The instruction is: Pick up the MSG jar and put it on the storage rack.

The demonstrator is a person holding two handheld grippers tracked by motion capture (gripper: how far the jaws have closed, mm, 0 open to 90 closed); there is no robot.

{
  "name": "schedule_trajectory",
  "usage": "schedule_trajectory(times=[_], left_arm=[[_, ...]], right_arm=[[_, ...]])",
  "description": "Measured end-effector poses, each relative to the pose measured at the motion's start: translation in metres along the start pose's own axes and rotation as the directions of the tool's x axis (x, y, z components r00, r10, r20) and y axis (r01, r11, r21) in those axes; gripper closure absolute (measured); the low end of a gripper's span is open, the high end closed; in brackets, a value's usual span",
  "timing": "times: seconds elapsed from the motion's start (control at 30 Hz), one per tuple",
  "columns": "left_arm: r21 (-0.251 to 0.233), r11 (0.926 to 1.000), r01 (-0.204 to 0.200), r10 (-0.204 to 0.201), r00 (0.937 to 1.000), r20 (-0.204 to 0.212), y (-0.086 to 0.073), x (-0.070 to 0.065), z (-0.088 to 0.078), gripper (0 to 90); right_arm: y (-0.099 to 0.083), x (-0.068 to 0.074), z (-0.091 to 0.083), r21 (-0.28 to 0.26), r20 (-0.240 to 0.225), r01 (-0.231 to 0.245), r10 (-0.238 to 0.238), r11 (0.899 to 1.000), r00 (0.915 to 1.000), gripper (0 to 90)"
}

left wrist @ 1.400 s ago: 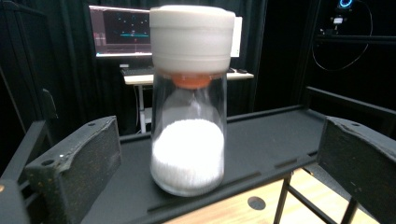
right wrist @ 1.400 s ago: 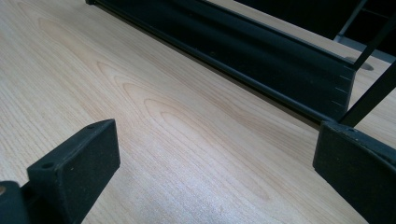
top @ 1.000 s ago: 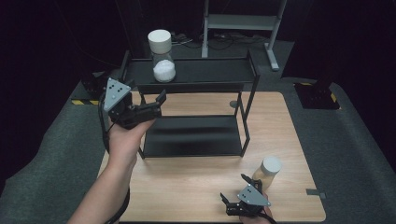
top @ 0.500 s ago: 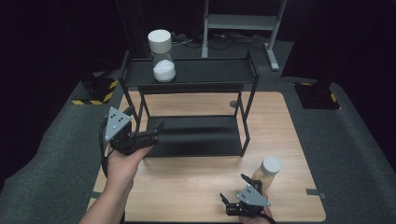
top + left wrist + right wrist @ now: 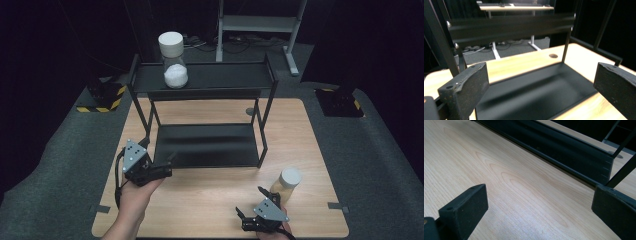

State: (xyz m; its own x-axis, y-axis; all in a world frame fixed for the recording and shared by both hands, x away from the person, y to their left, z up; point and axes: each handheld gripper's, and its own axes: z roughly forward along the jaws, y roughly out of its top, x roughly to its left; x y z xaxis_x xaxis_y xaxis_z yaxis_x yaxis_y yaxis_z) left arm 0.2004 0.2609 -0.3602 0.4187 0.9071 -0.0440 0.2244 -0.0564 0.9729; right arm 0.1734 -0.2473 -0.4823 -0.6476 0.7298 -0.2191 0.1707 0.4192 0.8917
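left hand-held gripper (image 5: 167, 166): jaws spread wide, holding nothing, sitting right at the front left corner of the rack's lower tray (image 5: 205, 145)
right hand-held gripper (image 5: 250, 207): also wide open and empty, low over the bench (image 5: 210, 195) near its front edge
amber jar (image 5: 286, 184): white lid, upright on the bench just beside the right hand-held gripper
white-lidded jar (image 5: 174, 62): up on the top shelf (image 5: 225, 77), left side

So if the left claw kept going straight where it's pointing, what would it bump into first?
Probably the rack's lower shelf. The open left claw aims across that black tray, empty between its jaws. Going straight and level it might skim over it and reach the far post instead; the depth is hard to judge.
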Motion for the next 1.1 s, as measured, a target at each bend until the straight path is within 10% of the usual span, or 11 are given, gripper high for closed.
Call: schedule_trajectory(times=[0.57,0.87,1.1], left_arm=[[0.162,0.9866,-0.018,0.015,0.9997,0.018,-0.075,-0.003,0.004,0.4],[0.301,0.9526,-0.041,0.032,0.9989,0.036,-0.11,-0.009,0.016,0.4],[0.33,0.9288,-0.169,0.164,0.9855,0.045,-0.107,-0.024,0.018,0.4]], right_arm=[[0.0,0.001,0.0,0.003,0.004,0.002,-0.002,1.0,1.0,0.0],[0.0,0.0,0.0,0.002,0.003,-0.005,0.005,1.0,1.0,0.0],[0.0,0.001,0.0,-0.004,0.005,-0.002,0.002,1.0,1.0,0.0]])
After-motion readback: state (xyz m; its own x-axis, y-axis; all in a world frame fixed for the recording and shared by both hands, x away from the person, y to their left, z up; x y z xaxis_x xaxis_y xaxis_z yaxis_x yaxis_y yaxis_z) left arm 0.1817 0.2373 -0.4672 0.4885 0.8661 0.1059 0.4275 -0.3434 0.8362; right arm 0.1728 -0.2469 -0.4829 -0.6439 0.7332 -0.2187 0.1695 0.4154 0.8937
